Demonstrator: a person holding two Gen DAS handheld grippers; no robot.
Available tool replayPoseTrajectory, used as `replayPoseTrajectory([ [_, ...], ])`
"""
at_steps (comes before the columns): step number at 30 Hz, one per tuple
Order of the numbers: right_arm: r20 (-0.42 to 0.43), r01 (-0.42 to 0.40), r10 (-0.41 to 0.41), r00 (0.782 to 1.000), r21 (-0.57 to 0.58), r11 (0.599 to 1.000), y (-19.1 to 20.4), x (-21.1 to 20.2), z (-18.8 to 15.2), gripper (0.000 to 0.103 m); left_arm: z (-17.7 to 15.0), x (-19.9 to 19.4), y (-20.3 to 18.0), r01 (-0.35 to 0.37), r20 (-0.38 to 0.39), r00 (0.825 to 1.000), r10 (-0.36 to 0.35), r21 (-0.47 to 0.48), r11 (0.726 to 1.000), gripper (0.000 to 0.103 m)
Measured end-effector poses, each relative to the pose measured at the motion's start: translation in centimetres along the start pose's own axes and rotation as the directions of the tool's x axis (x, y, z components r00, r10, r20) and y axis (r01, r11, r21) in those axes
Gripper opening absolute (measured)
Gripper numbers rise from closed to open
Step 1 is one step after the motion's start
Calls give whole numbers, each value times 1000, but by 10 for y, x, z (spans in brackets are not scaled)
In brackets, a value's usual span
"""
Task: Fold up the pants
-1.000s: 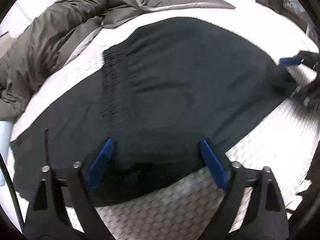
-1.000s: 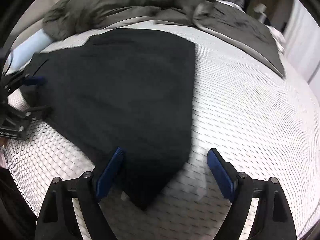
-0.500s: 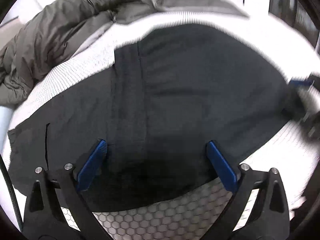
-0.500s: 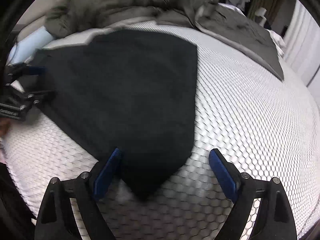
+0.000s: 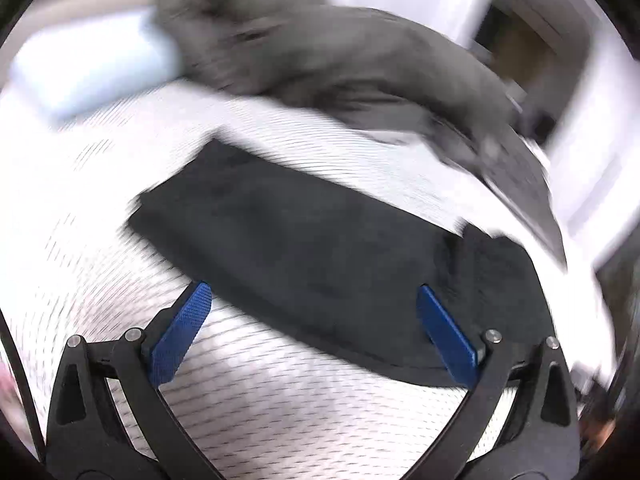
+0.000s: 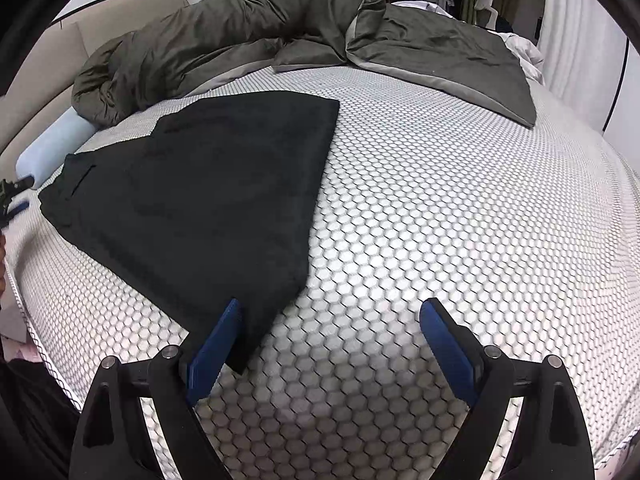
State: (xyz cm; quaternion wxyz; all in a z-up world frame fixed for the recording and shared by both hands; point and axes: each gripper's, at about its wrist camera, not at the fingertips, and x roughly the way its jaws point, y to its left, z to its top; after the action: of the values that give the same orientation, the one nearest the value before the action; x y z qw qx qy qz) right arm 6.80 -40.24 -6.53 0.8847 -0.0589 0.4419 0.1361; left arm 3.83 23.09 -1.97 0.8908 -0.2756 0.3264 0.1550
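The black pants [image 6: 208,200] lie flat and folded on the white honeycomb mattress [image 6: 440,200]. My right gripper [image 6: 331,304] hovers open at their near corner; its left pad sits just above that corner and the right pad is over bare mattress. The left wrist view is blurred by motion. There the pants [image 5: 312,248] stretch across as a dark band, and my left gripper [image 5: 313,289] is wide open at their near edge with nothing pinched. In the right wrist view the left gripper [image 6: 22,192] shows at the far left edge, beside the waist end.
A rumpled olive duvet [image 6: 240,36] is piled along the far side of the bed, also the grey mass [image 5: 340,64] in the left view. A light blue bolster [image 6: 52,144] lies at the far left. White curtains and a chair stand beyond the bed.
The left wrist view has swung and rolled sharply, so the pants now run as a slanted band. The left gripper slid toward the left edge of the right view. The right gripper drew back slightly.
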Motion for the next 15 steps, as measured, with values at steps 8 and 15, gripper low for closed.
replayPoseTrajectory([
  [8,-10,-46,45,999,-35,998,28,15,25,92,23,53,64,13,-87,995,-44,-329,944,54],
  [15,-8,-63,63,998,-28,998,33,19,32,92,34,37,35,-80,44,995,93,-241,967,3],
])
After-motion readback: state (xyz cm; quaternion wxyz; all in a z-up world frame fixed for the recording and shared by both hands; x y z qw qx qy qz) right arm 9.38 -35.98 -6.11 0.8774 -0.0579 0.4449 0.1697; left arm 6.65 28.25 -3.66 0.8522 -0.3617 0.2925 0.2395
